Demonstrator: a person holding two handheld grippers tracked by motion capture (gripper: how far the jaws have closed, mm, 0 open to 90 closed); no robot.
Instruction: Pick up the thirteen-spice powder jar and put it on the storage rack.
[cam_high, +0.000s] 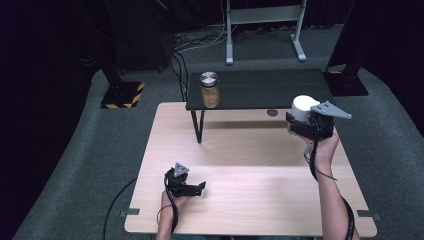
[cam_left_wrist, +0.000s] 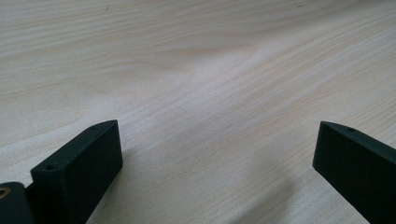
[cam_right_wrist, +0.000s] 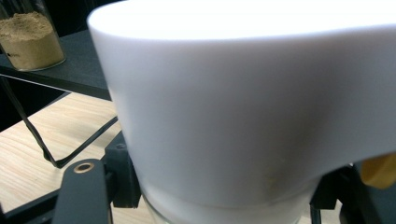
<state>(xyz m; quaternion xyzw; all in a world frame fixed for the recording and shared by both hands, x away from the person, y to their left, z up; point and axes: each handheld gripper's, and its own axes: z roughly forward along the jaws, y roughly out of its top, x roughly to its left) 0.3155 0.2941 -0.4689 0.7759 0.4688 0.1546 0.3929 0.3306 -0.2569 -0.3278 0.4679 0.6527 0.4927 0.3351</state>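
- A light wooden table is seen from above, with a person's two forearms reaching in from the near edge.
- A low black shelf on thin black legs stands across the far part of the table.
- On the left end of that shelf stands a clear glass jar with a silver lid, filled with tan powder. The same jar appears at the far left in the right gripper view.
- The right gripper is held up above the right side of the table, just in front of the shelf's right end.
- Its jaws are pinched on a white-lidded container. In the right gripper view the white lid sits very close to the camera, with a clear glass body just visible below it.
- The left gripper rests low over the near left part of the table, well apart from the shelf and from the right gripper.
- Its jaws are spread wide with only bare wood between them, as the left gripper view shows of the left gripper.
- The floor around the table is dark grey carpet.
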